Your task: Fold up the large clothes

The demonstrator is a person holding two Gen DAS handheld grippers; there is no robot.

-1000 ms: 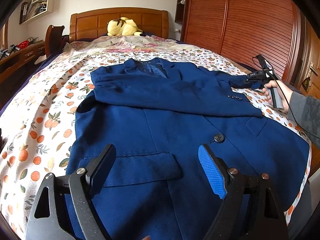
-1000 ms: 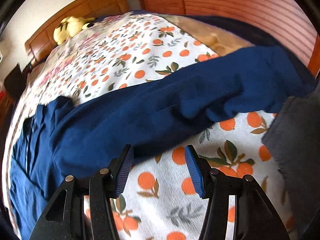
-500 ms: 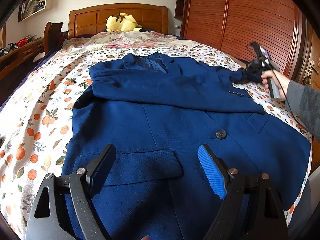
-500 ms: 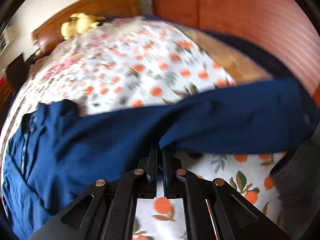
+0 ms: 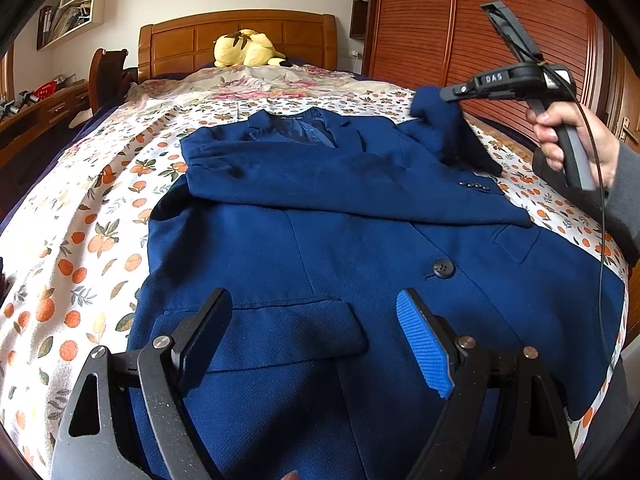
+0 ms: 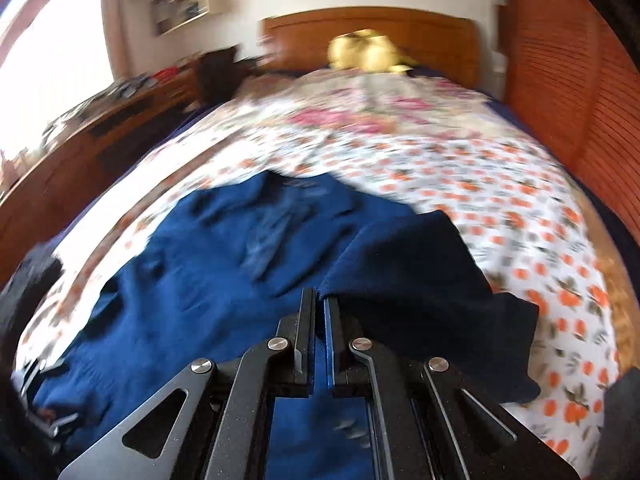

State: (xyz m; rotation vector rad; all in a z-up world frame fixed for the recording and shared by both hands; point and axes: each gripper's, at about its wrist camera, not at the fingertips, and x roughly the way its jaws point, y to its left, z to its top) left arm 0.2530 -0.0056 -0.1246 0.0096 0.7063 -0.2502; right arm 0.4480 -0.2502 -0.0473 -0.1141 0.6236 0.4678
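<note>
Lifted sleeve [image 5: 444, 128] now pinched in right gripper [image 6: 319, 300]; jacket [image 5: 320, 240] collar toward headboard; left gripper [image 5: 316, 344] gapes.

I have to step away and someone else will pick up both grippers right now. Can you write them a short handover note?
Right gripper: shut on the end of the jacket's right-side sleeve, lifted off the bed.
Left gripper: open, holding nothing, hovering above the jacket's hem area near the flap pocket.
Blue jacket: lying face up on the bedspread, collar toward the headboard.
Done: the other sleeve is already folded across the chest.
Left: probably lay the held sleeve across the chest too, then fold the body up from the hem.
</note>
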